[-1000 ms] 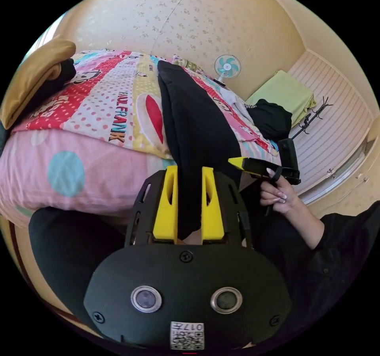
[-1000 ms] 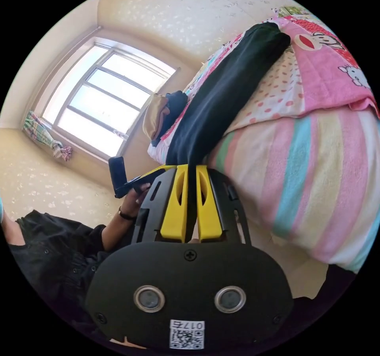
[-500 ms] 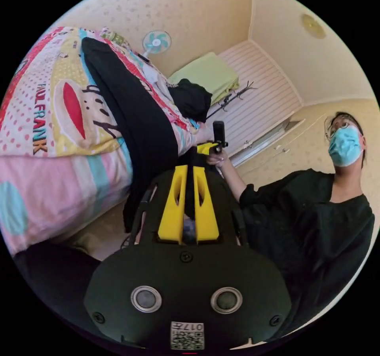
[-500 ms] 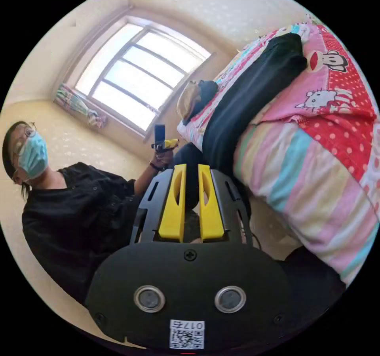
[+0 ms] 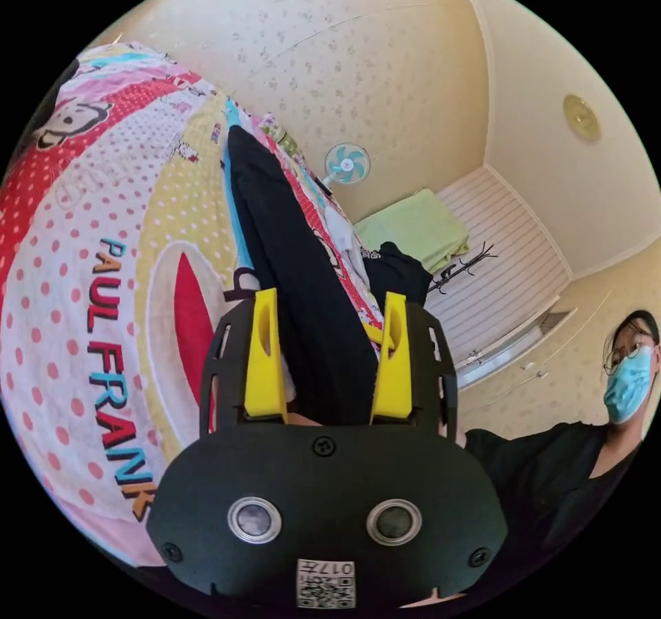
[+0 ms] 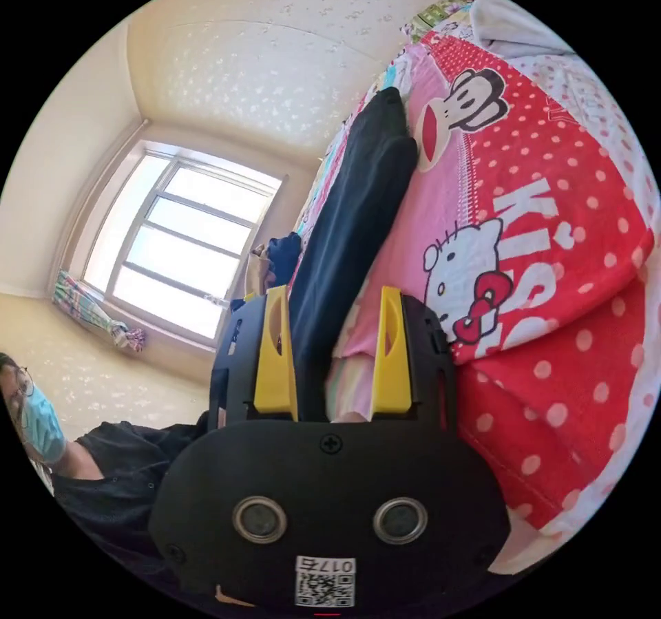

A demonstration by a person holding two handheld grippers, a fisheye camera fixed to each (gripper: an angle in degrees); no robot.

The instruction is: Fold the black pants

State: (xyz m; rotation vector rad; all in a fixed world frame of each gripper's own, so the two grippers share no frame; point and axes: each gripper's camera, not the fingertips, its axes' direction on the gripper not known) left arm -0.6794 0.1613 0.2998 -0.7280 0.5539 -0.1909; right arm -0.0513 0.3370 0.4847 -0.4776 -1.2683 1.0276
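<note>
- Black pants (image 5: 296,281), plain dark fabric, folded lengthwise into one long narrow strip.
- Laid flat along the patterned bed cover (image 5: 82,288), running from near the bed's edge toward the far wall.
- Far end (image 6: 385,113) rounded and slightly bunched, resting on the cover.
- Near end hidden low between spread yellow jaws in both views.

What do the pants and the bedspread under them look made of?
Pants: a soft matte black knit, probably a jersey or sweatpant cotton blend; they drape limply with rounded folds and no sheen. Bedspread: printed woven cotton by the look, flat and matte, with crisp cartoon and polka-dot prints; its puffy edge suggests padding inside. Neither weave is sharp enough to confirm.
</note>
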